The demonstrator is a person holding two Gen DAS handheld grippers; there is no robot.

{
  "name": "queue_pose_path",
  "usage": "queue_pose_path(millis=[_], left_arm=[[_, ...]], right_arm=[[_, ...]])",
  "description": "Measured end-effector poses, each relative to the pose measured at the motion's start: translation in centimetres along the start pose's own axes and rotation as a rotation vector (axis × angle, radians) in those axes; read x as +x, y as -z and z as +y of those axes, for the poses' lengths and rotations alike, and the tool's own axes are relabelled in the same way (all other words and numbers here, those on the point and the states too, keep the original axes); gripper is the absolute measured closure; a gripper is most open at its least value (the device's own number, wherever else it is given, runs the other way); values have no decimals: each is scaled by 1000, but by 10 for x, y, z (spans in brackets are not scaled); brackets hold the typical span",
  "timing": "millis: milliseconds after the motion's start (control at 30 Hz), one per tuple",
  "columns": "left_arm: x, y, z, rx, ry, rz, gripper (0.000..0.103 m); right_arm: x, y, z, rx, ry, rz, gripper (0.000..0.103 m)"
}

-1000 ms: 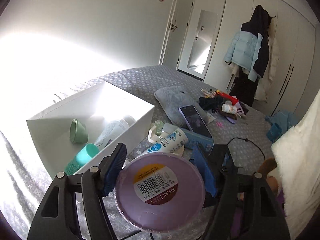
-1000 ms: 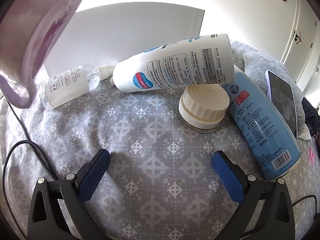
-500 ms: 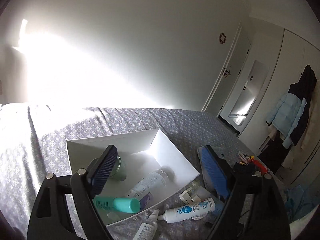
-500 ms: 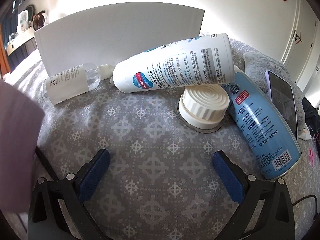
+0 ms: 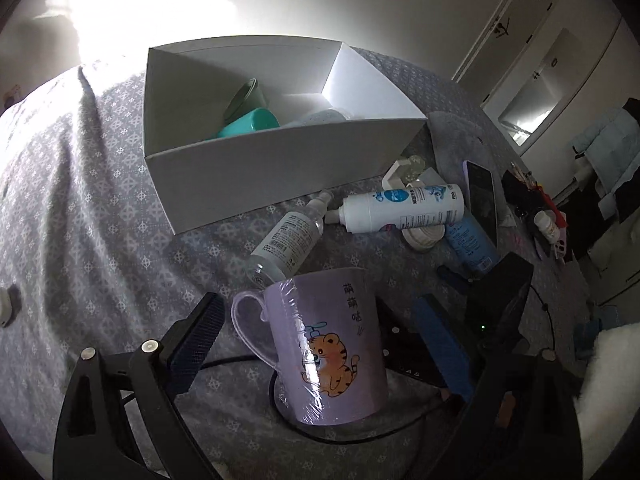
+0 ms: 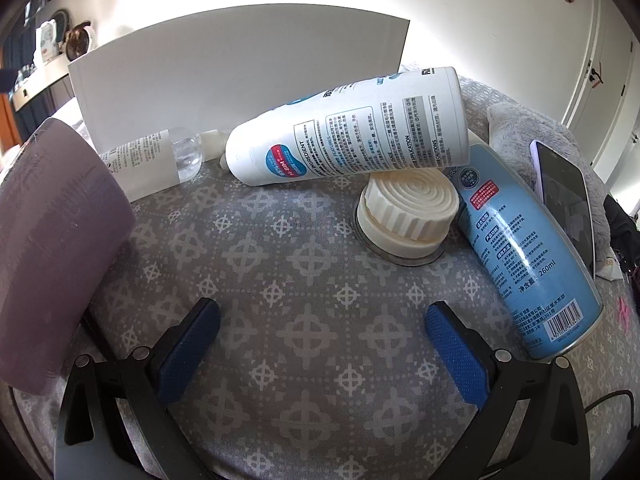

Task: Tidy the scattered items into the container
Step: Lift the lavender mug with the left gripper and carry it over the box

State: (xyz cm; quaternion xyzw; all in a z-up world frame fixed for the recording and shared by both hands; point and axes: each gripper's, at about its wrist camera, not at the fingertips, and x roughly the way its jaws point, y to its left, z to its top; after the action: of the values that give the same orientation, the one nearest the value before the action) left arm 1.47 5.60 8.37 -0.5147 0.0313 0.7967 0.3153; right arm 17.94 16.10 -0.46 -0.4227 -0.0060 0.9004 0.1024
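A purple mug (image 5: 328, 344) with a tiger print stands upright on the grey bedspread. It is between the fingers of my left gripper (image 5: 318, 304), whose jaws are opening, and neither pad touches it. The white box (image 5: 280, 160) lies beyond, holding a green cup (image 5: 246, 98), a teal cup (image 5: 250, 122) and a bottle. My right gripper (image 6: 322, 312) is open over bare bedspread. Ahead of it lie a white bottle (image 6: 352, 132), a cream ribbed lid (image 6: 408, 212), a blue can (image 6: 524, 256) and a clear bottle (image 6: 148, 160). The mug (image 6: 60, 248) fills that view's left edge.
A phone (image 5: 482, 196) rests on a grey cushion (image 6: 516, 128) to the right. More small clutter (image 5: 544, 224) lies further right on the bed. A black cable (image 5: 360, 432) loops under the mug. Wardrobe doors and hanging coats stand at the far right.
A second ago my left gripper held the mug up, base toward the camera. It let go, swung high over the box, then came down around the mug on the bed. The right gripper barely moved.
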Motion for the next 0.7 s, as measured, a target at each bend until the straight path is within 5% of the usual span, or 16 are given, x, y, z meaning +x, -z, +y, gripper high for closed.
queue_pose_path(millis=[333, 700], left_arm=[[63, 27, -19, 36, -105, 151, 7], [49, 31, -9, -2, -98, 66, 21]], right_arm=[[0, 0, -1, 0, -1, 0, 0], [1, 0, -2, 0, -1, 0, 0]])
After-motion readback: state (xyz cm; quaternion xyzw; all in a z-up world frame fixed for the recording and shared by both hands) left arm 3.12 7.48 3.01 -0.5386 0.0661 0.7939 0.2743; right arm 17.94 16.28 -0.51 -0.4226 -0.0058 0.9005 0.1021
